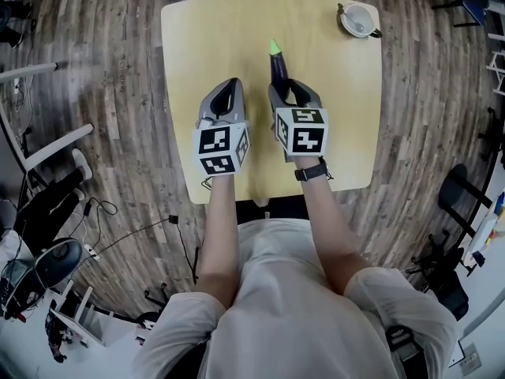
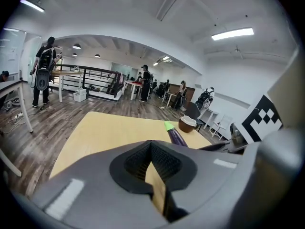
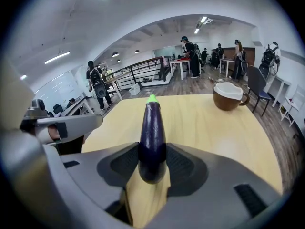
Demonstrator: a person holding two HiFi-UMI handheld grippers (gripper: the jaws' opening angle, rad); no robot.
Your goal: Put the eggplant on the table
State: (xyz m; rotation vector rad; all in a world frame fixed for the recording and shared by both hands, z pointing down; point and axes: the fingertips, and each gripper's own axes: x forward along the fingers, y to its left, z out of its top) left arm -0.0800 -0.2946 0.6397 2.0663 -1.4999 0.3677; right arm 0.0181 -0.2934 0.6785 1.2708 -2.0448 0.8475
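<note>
A dark purple eggplant [image 1: 279,67] with a green stem tip points away from me over the light wooden table [image 1: 205,46]. My right gripper [image 1: 290,93] is shut on its thick end; in the right gripper view the eggplant [image 3: 152,136] sits squeezed between both pads. I cannot tell whether it touches the tabletop. My left gripper [image 1: 230,95] hovers beside it on the left, shut with nothing in it. In the left gripper view the left gripper [image 2: 151,162] has its pads together, and the eggplant [image 2: 176,136] shows to the right.
A brown cup with a white inside [image 1: 359,19] stands at the table's far right corner, seen also as a cup [image 3: 229,95] in the right gripper view. Wooden floor surrounds the table. Chairs and cables lie at the left, people stand far off.
</note>
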